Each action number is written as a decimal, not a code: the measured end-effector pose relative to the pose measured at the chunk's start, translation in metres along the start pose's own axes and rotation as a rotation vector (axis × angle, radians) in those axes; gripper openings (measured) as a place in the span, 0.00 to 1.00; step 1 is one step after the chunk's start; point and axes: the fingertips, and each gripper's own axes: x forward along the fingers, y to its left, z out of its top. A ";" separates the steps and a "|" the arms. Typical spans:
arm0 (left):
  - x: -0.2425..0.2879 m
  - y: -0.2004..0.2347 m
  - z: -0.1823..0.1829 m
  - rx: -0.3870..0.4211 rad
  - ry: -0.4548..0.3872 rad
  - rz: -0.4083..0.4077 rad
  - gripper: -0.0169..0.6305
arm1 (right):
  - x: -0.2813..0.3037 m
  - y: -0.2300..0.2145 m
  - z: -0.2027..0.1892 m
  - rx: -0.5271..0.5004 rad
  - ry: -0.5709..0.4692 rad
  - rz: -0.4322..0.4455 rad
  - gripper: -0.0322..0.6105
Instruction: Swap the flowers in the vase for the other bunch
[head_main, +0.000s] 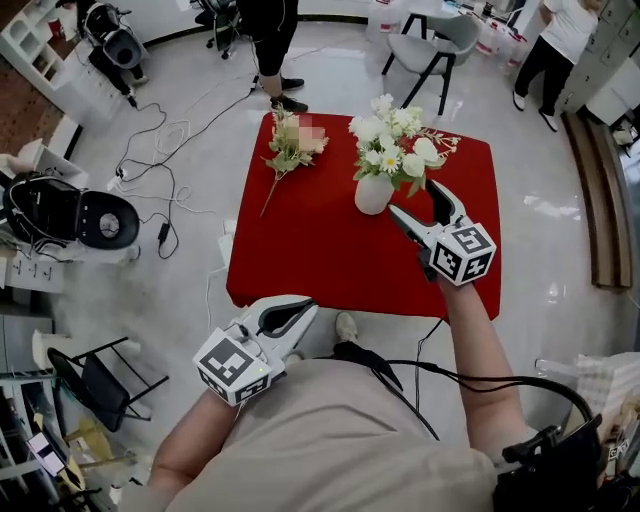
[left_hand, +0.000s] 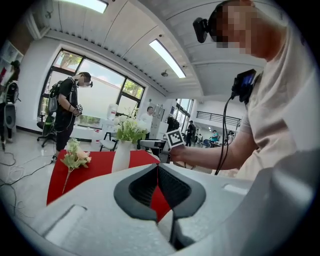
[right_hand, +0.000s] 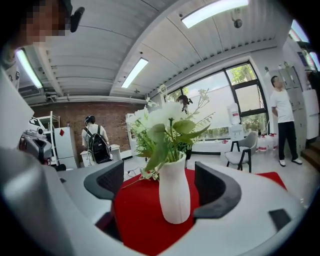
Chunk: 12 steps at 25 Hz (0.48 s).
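head view shows the swap not yet begun: nearest, the left gripper (head_main: 300, 310) hangs empty, jaws together; the right gripper (head_main: 415, 198) stands wide apart just short of the white ceramic vase (head_main: 373, 195) on the red-clothed square table (head_main: 300, 250), its white flowers with green leaves (head_main: 395, 142) not yet pulled; beyond, the pale pink-and-cream bunch (head_main: 290, 145) lies flat, untouched

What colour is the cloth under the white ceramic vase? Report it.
A plain red tablecloth, no pattern; it shows best in the head view.
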 end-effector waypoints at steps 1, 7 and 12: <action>0.002 0.004 0.002 -0.003 -0.003 0.017 0.04 | 0.007 -0.004 0.003 -0.007 0.000 0.012 0.73; 0.009 0.028 -0.001 -0.018 -0.012 0.101 0.04 | 0.040 -0.012 0.012 -0.048 -0.023 0.081 0.77; 0.018 0.042 0.010 -0.033 -0.016 0.152 0.04 | 0.059 -0.014 0.028 -0.110 -0.035 0.157 0.78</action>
